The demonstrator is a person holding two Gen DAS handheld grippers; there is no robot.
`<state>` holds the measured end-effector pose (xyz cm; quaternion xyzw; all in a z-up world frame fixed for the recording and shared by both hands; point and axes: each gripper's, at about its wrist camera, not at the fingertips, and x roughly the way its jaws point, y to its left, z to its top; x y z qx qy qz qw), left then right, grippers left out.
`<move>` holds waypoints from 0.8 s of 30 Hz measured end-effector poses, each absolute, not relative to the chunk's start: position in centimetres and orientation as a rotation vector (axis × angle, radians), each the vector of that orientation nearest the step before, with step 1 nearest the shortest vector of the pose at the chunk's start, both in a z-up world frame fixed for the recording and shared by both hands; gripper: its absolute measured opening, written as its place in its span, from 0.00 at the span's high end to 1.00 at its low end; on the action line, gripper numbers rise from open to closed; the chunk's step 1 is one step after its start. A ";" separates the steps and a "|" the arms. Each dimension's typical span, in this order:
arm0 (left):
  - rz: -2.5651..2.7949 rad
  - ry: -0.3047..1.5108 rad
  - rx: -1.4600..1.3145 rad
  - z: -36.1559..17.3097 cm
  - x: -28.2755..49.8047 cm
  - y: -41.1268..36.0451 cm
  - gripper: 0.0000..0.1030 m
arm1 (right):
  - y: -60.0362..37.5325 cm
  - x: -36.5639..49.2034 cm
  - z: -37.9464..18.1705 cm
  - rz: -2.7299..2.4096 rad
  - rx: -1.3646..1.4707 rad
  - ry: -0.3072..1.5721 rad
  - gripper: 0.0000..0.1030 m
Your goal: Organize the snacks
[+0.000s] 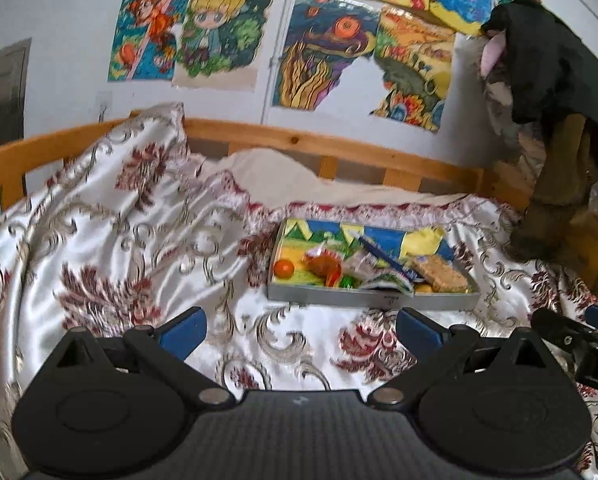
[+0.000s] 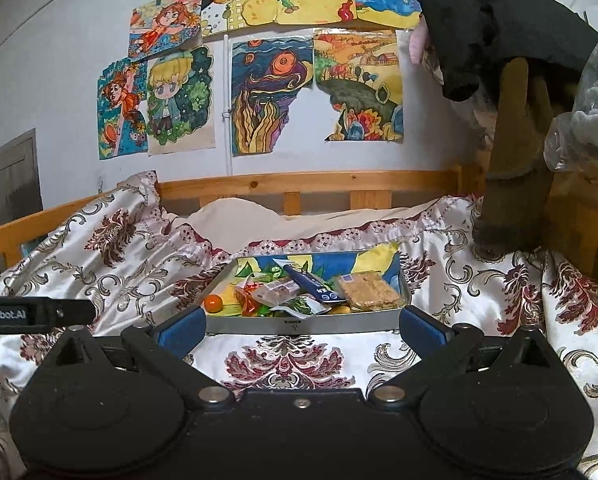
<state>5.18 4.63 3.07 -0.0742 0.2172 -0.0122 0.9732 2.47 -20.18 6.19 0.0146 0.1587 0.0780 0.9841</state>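
A shallow grey tray [image 1: 373, 298] [image 2: 299, 323] with a colourful lining sits on the bed. It holds an orange [image 1: 283, 268] [image 2: 213, 303], a tan cereal bar [image 1: 439, 272] [image 2: 371, 291], a dark blue stick packet [image 1: 383, 256] [image 2: 313, 283] and several other wrapped snacks. My left gripper [image 1: 299, 330] is open and empty, short of the tray and to its left. My right gripper [image 2: 299, 328] is open and empty, its blue fingertips [image 2: 181, 328] level with the tray's near wall. The right gripper also shows at the right edge of the left wrist view [image 1: 579, 336].
A satin floral bedspread [image 1: 139, 240] [image 2: 479, 292] covers the bed. A wooden rail [image 1: 299, 140] [image 2: 299, 184] runs behind it. Drawings hang on the wall [image 2: 259, 80]. Dark clothing [image 1: 547, 68] [image 2: 491, 20] hangs over a post at the right. A plastic bag [image 2: 591, 112] sits far right.
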 end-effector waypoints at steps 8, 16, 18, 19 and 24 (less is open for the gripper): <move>-0.034 0.482 -0.143 0.8 5.7 4.6 0.00 | -20.1 3.3 3.8 0.130 0.076 0.378 0.01; -0.010 0.484 -0.132 0.1 5.7 4.9 0.00 | -19.8 3.4 2.8 0.136 0.113 0.405 0.01; -0.005 0.489 -0.127 0.0 5.7 4.9 0.00 | -19.9 3.3 2.8 0.134 0.117 0.406 0.01; -0.004 0.489 -0.125 0.0 5.7 4.9 0.00 | -20.0 3.4 2.9 0.136 0.119 0.407 0.01; -0.005 0.483 -0.115 0.0 5.6 4.8 0.00 | -20.0 3.4 2.7 0.125 0.114 0.410 0.01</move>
